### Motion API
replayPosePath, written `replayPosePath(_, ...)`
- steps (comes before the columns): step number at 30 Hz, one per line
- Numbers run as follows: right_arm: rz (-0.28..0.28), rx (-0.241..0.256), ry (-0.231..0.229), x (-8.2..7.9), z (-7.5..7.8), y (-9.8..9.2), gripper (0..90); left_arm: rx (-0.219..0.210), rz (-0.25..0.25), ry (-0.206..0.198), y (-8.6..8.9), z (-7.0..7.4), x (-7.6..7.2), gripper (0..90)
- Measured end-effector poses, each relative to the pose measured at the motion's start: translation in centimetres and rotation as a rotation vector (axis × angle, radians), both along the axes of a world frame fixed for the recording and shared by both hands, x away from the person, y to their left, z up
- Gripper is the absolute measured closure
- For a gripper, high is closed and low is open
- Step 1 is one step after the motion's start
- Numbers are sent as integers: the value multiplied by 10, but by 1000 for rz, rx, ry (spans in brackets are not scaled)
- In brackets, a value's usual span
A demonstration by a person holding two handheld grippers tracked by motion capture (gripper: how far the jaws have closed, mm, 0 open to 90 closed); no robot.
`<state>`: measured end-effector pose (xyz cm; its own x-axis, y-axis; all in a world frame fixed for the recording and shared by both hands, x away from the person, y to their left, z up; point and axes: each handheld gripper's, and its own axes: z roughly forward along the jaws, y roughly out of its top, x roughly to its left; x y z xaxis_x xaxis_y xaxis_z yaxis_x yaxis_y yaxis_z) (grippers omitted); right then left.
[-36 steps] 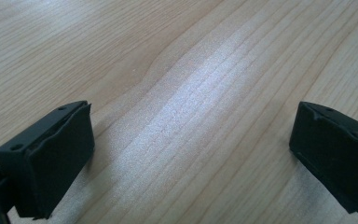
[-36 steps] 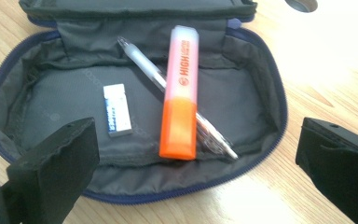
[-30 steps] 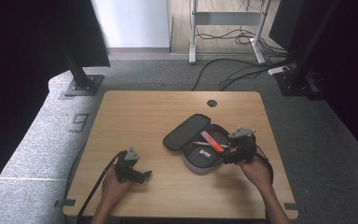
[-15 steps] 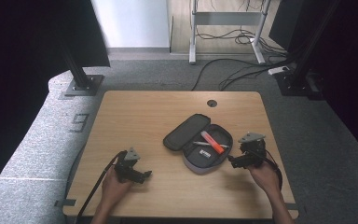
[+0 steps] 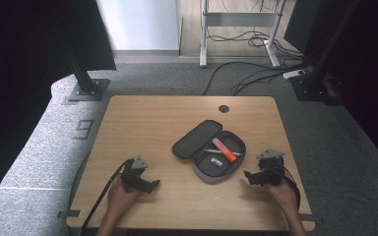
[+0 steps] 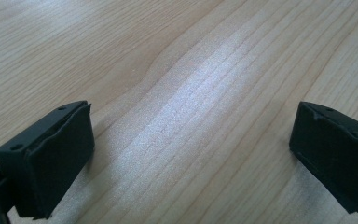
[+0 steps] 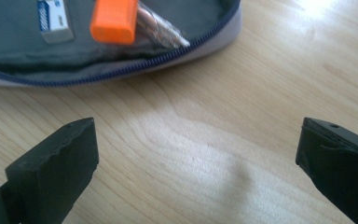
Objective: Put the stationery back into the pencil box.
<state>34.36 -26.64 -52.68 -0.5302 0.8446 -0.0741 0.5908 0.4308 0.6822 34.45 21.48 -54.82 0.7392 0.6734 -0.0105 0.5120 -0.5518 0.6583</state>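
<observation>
- From above, an unzipped pencil case (image 5: 210, 153) is seen mid-surface (image 5: 142, 123), between left gripper (image 5: 153, 184) and right gripper (image 5: 248, 175).
- Both grippers are shown released, empty; the eraser (image 7: 53, 16) label is made out in the right gripper view.

grey carpet floor (image 5: 334, 142) (cables trailing), wooden table (image 5: 142, 118), black stands (image 5: 86, 86)

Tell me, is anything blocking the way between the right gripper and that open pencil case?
Nothing visible. The right gripper, jaws open and empty, sits just right of the case, with bare table between them. The case lies open, holding an orange marker, a pen and an eraser.
</observation>
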Motion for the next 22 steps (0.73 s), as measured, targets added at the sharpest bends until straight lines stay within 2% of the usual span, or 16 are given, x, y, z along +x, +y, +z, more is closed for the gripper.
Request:
replayPosePath(9,-20,20,6,-5,-22,-5,0,-1,4,0,0,0,0,0)
replayPosePath(11,-21,48,2,-6,-26,-6,0,-1,4,0,0,0,0,0)
replayPosePath(14,-23,92,5,-7,-29,-9,0,-1,4,0,0,0,0,0)
replayPosePath(22,-23,94,10,-7,-29,-9,0,0,2,0,0,0,0,0)
